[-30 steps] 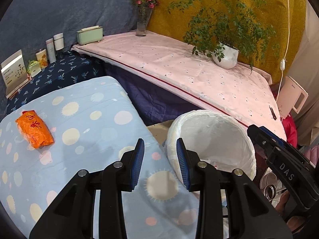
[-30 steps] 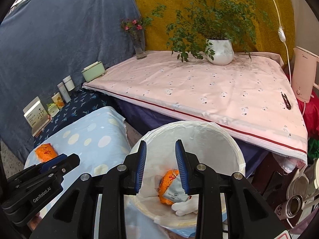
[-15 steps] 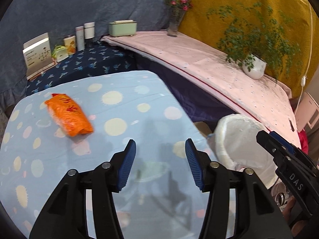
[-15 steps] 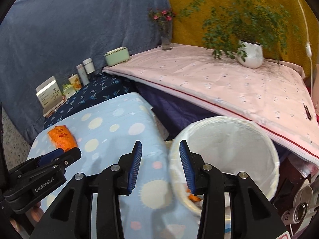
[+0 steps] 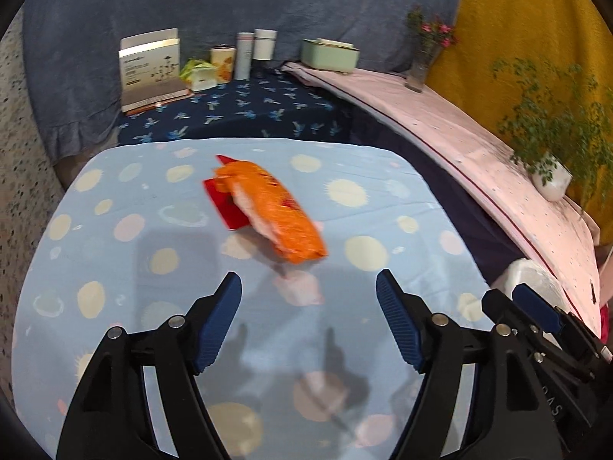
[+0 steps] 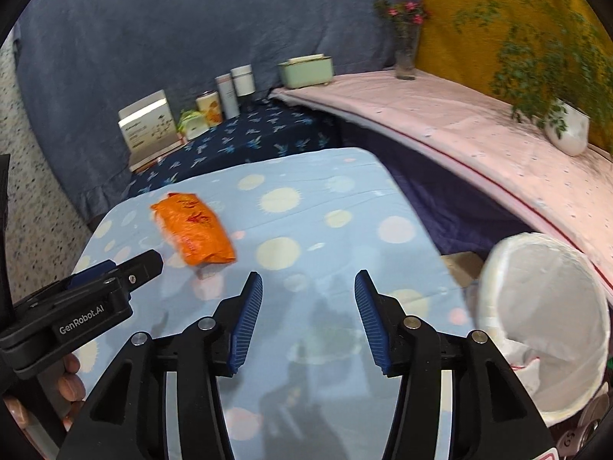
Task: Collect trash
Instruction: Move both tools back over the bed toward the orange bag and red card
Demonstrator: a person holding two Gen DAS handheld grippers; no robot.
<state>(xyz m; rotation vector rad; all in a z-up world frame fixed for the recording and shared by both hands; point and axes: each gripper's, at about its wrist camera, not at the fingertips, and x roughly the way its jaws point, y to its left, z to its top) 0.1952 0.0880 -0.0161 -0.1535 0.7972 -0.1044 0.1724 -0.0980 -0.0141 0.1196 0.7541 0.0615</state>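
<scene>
An orange snack wrapper [image 5: 274,212] lies on the light blue spotted cloth [image 5: 115,268]; it also shows in the right wrist view [image 6: 195,232]. A red piece [image 5: 226,207] lies under its left side. My left gripper [image 5: 308,320] is open and empty, just short of the wrapper. My right gripper [image 6: 308,318] is open and empty over the cloth, right of the wrapper. The white-lined trash bin [image 6: 544,318] stands off the cloth's right edge; its rim [image 5: 530,274] peeks in the left wrist view.
A dark blue patterned surface [image 5: 245,115] behind holds a box [image 5: 151,67], cans and bottles [image 5: 245,55]. A pink-clothed table [image 6: 459,130] on the right carries a green box [image 6: 306,71], a flower vase [image 6: 406,53] and a potted plant [image 6: 567,130].
Both grippers swung left from the bin toward the wrapper and opened wider. The wrapper is now close in front of the left gripper. The bin has slid to the right edge.
</scene>
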